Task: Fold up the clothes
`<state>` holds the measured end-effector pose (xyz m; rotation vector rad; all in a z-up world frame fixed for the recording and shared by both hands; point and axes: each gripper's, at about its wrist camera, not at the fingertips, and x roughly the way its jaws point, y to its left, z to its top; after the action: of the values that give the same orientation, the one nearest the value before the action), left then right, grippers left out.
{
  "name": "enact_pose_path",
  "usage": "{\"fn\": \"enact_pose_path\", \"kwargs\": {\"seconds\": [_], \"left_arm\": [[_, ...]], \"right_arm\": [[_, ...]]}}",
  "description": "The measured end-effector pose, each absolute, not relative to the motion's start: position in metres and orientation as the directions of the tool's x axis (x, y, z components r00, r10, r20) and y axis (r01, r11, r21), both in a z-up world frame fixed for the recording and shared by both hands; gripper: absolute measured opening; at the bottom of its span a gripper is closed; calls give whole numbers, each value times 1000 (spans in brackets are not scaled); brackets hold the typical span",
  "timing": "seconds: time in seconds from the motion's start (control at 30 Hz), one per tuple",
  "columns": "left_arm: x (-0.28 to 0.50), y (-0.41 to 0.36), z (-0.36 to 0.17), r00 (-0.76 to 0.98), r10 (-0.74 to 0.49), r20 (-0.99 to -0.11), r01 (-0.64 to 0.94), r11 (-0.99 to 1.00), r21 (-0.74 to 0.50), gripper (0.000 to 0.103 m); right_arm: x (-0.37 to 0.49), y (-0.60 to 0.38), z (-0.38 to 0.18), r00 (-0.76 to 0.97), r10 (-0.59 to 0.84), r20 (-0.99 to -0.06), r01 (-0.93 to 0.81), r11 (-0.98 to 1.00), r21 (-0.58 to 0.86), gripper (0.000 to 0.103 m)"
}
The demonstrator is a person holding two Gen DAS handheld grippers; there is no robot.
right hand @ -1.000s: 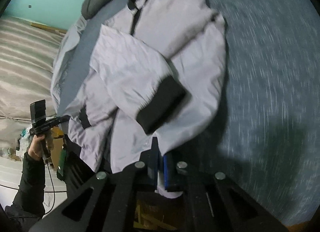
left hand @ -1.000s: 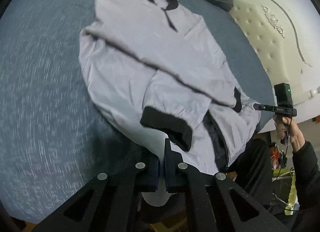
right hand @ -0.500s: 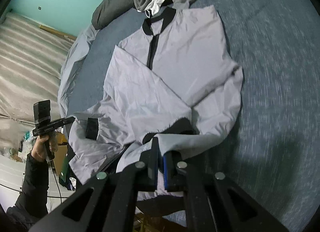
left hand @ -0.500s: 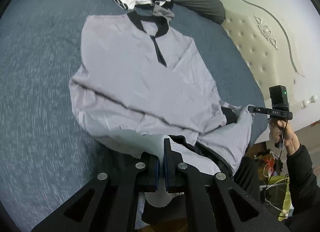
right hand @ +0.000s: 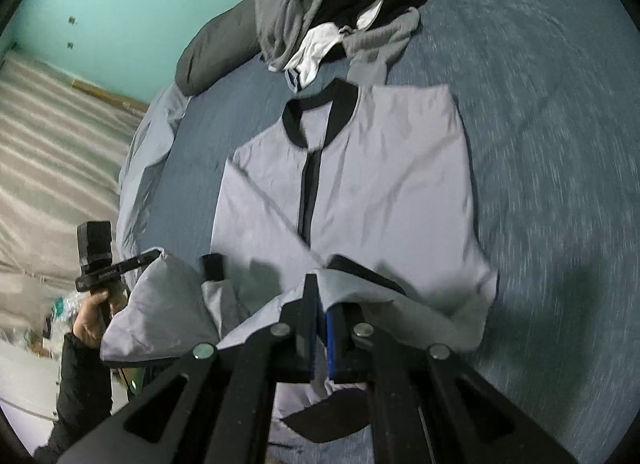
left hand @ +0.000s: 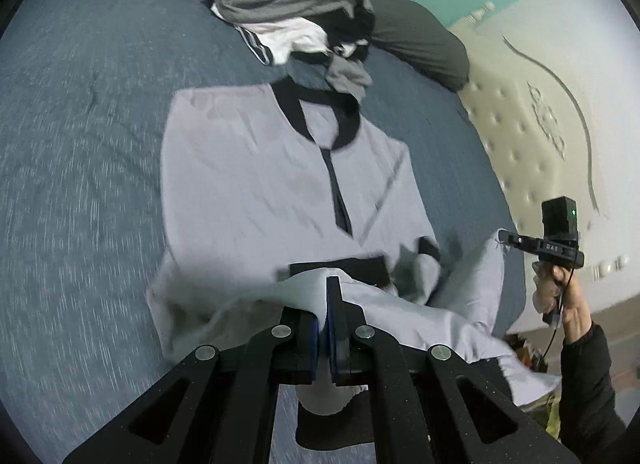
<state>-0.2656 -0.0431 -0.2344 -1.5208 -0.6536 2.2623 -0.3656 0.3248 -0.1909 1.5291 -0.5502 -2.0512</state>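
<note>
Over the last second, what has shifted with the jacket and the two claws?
Both claws, the left claw and the right claw, stayed shut on the bottom hem of the light grey jacket with black collar and cuffs and carried it up over the body toward the collar; the black-cuffed sleeves are now partly covered. The pile of grey, white and black clothes on the blue bedspread looks unchanged.

left tongs (left hand: 327, 306) clamped, right tongs (right hand: 320, 304) clamped
</note>
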Motion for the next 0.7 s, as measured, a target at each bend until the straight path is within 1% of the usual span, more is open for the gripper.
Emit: {"fn": "enact_pose_path", "kwargs": {"seconds": [0.13,0.33,0.47,0.53,0.6,0.7], "left_arm": [[-313,-68,-252,-384,499,-777,36,-833,-552,3],[-380,-105,-292,-394,480,-784,139,-812,-567,3],[-412,-123,-325,-378,454,-807,228,-799,-557,5],[-420,-129,-339,-378,451,-809,272,-781,-563,7],[-426,-132,-348,-384,454,-804,296,-764,-573,14],[-429,-133,-350,-397,454,-797,301,-756,-581,21]], "right_arm": [[-423,326,-191,-248,-605,-757,136,-795,591,3],[-505,333,-219,-265,-581,-770,50,-805,591,3],[-542,338,-261,-263,-565,-782,-45,-802,595,3],[-550,345,-280,-267,-563,-782,-101,-791,603,4],[-555,352,-293,-273,-563,-780,-141,-778,612,4],[-557,362,-301,-285,-571,-770,-175,-759,627,4]]}}
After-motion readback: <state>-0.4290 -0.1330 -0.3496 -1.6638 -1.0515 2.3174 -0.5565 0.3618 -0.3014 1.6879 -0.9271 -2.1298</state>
